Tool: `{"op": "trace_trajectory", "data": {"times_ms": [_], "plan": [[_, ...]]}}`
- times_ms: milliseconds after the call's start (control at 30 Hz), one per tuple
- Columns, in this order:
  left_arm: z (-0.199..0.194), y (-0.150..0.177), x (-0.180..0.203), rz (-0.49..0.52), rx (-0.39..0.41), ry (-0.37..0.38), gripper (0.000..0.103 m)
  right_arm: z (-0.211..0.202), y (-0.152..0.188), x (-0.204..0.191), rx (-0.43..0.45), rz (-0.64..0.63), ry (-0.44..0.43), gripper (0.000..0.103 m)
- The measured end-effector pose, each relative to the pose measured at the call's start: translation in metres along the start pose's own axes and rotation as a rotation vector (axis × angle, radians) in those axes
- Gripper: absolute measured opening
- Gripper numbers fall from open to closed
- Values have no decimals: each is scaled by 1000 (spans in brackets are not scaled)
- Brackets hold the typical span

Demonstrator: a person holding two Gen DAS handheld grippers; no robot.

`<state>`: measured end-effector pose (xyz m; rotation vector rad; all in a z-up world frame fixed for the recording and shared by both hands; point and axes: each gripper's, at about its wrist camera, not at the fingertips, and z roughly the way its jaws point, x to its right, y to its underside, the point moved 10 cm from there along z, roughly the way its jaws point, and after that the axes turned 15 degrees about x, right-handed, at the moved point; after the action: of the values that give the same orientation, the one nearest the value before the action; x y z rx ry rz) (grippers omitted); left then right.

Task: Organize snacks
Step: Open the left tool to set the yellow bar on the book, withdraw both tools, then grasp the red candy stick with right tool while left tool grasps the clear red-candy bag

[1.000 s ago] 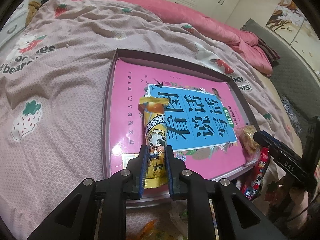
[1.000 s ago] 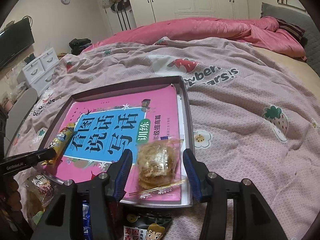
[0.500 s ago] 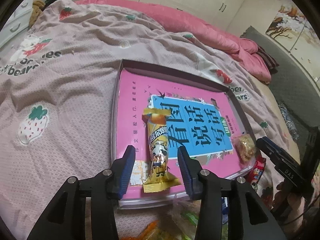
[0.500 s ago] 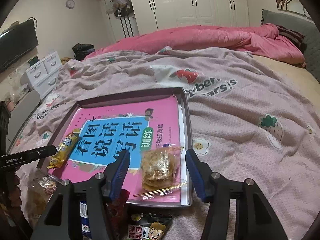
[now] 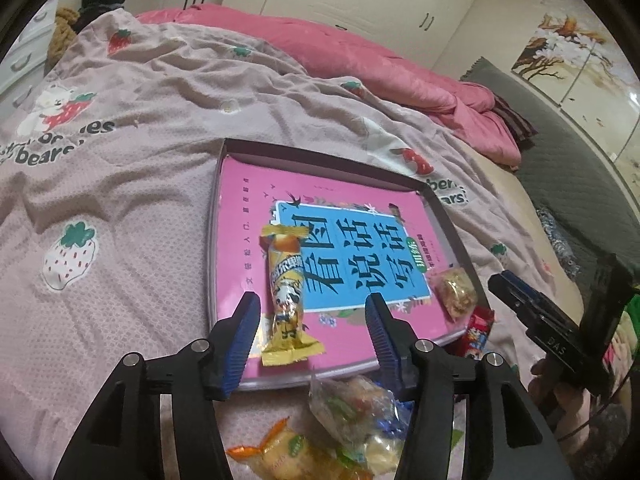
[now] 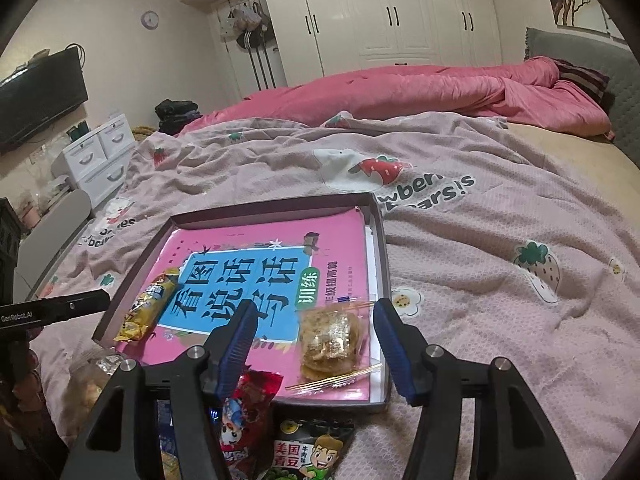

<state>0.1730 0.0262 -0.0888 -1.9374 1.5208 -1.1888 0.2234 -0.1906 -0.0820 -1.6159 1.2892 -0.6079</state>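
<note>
The yellow snack bar point(image 5: 287, 295) lies flat on the pink book point(image 5: 256, 216) in the shallow tray point(image 5: 320, 152), at the tray's 7 o'clock corner. The left hand-held gripper point(image 5: 312, 308) straddles it with jaws opening, pads clear of the wrapper. At the tray's 5 o'clock corner lies the clear cracker packet point(image 6: 330, 338), between the pads of the right hand-held gripper point(image 6: 314, 326), whose jaws stand wide and untouching. Loose snack packs point(image 6: 312, 452) crowd the pink strawberry bedspread point(image 6: 500, 240) at the tray's 6 o'clock edge.
</note>
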Motion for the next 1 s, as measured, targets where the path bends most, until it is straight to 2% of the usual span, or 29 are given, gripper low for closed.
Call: {"op": "trace_trajectory", "data": {"times_ms": [200,300,567,1000], "plan": [[-10,8,4,-8,-28,21,62,-9,3,-6,0,-5,-10,60],[-11,14,6,-12,-47,31,63,-14,5,-10,-3,-1,-17,64],[-18,21,7,2,-57,24,64,-26,13,-19,-21,9,-29,64],[-24,39,17,20,-103,45,67,-32,37,-51,-93,-72,-58,64]]}}
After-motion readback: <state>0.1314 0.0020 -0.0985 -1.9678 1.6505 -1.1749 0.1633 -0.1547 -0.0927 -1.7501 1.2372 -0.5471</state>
